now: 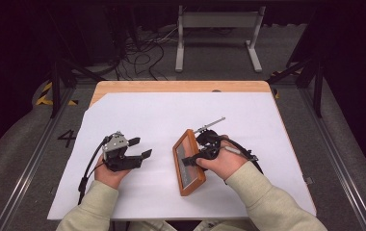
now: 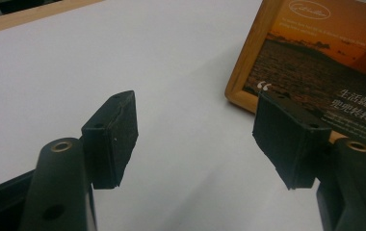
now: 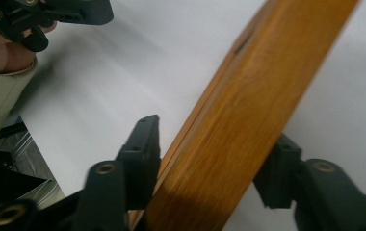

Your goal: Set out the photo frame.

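High view: my right gripper (image 1: 196, 155) is clamped across a wooden picture frame (image 1: 189, 162), which lies slantwise on the white sheet (image 1: 162, 115) that covers most of the table (image 1: 181, 86). The frame's near corner points toward me and its far corner sits beside a thin metal rod on my right gripper. My left gripper (image 1: 139, 147) hovers to the left of the frame with its jaws apart and nothing between them; a strip of bare sheet separates it from the frame's long left edge.

Beyond both grippers the sheet runs bare up to the wooden strip at the table's far edge, and there is bare sheet to the right of my right hand (image 1: 222, 163) as well. The sheet's far left corner is cut at an angle, leaving wood bare there.

In the right gripper view, one jaw presses each side of the frame's wooden edge (image 3: 239, 125), which rises steeply between them. In the left gripper view, the open pads (image 2: 116, 134) frame plain white sheet, with the frame's corner and its sunset picture (image 2: 325, 62) just behind the right-hand pad.
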